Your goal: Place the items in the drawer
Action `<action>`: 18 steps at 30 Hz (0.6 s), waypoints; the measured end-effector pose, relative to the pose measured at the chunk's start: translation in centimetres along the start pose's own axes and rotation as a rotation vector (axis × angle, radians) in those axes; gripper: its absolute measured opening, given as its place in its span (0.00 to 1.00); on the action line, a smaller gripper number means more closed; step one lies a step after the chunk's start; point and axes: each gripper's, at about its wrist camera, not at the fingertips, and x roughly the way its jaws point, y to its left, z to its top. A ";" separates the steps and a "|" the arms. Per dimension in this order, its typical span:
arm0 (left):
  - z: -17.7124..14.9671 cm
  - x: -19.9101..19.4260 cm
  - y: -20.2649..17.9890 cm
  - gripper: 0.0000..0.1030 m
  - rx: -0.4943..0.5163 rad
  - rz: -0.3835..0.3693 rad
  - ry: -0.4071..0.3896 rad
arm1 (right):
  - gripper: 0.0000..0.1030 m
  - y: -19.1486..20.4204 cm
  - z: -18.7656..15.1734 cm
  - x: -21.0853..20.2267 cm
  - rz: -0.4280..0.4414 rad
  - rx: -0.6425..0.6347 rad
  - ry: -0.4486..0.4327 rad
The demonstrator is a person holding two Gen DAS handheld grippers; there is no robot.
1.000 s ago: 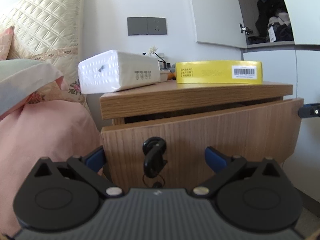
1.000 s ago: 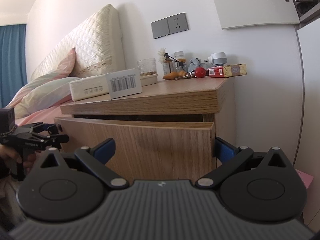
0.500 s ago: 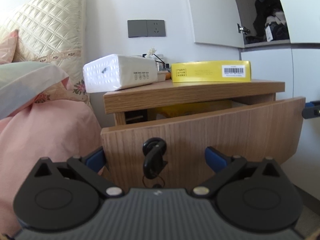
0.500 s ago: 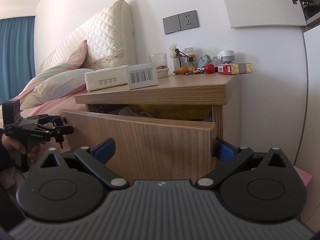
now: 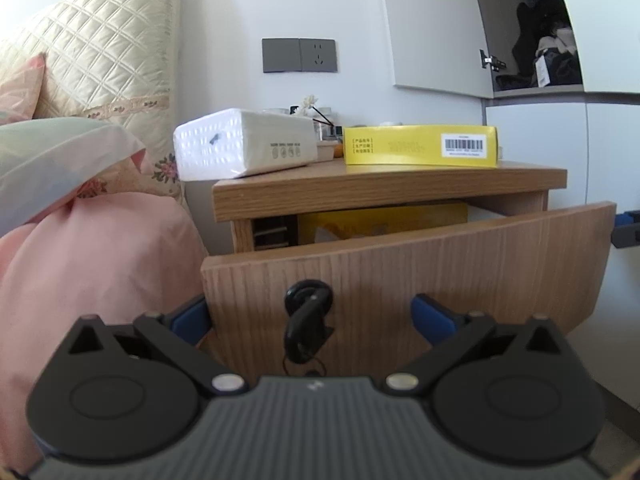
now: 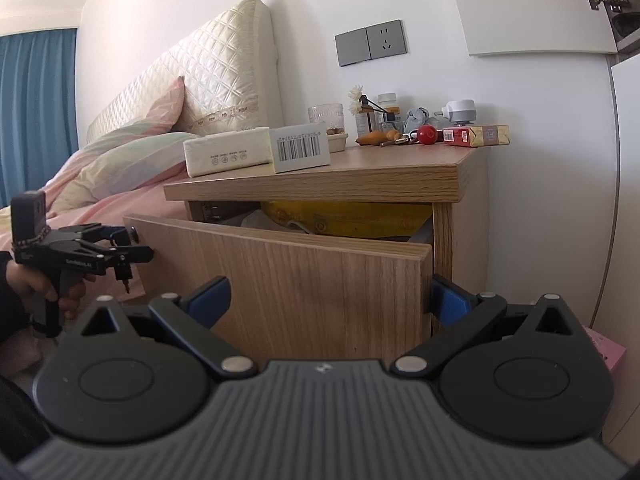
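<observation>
Before the half-open drawer point(image 5: 400, 272), left gripper point(image 5: 310, 316) jaws spread wide, right gripper point(image 6: 326, 294) jaws likewise, both empty.

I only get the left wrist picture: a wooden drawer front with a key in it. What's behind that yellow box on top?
Observer: A red ball lies farther back, beside a red-and-gold pack.
Visitor: Where's the other gripper?
Observer: The right gripper is open, one finger before the drawer front, the other past its right end.
Visitor: Who holds my side's tool?
Observer: A hand grips the left gripper by its handle, near the drawer front's left end.
</observation>
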 end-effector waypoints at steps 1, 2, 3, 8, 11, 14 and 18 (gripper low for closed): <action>-0.1 -0.1 -0.1 1.00 0.003 0.001 -0.001 | 1.00 0.0 0.0 -0.1 0.004 -0.001 0.000; -0.1 -0.3 -0.1 1.00 0.004 0.001 -0.002 | 1.00 0.1 -0.1 -0.2 0.005 -0.007 0.002; -0.2 -0.5 -0.2 1.00 0.003 0.002 -0.003 | 1.00 0.2 -0.1 -0.4 0.007 -0.011 0.003; -0.6 -1.4 -0.4 1.00 -0.006 0.003 -0.013 | 1.00 0.6 -0.3 -1.1 0.022 -0.016 0.009; -0.9 -2.0 -0.5 1.00 -0.007 0.003 -0.017 | 1.00 0.8 -0.4 -1.6 0.034 -0.018 0.011; -1.0 -2.7 -0.6 1.00 -0.004 0.002 -0.014 | 1.00 1.0 -0.5 -2.1 0.048 -0.022 0.014; -1.3 -3.7 -0.9 1.00 -0.002 0.002 -0.015 | 1.00 1.6 -0.8 -3.0 0.061 -0.036 0.022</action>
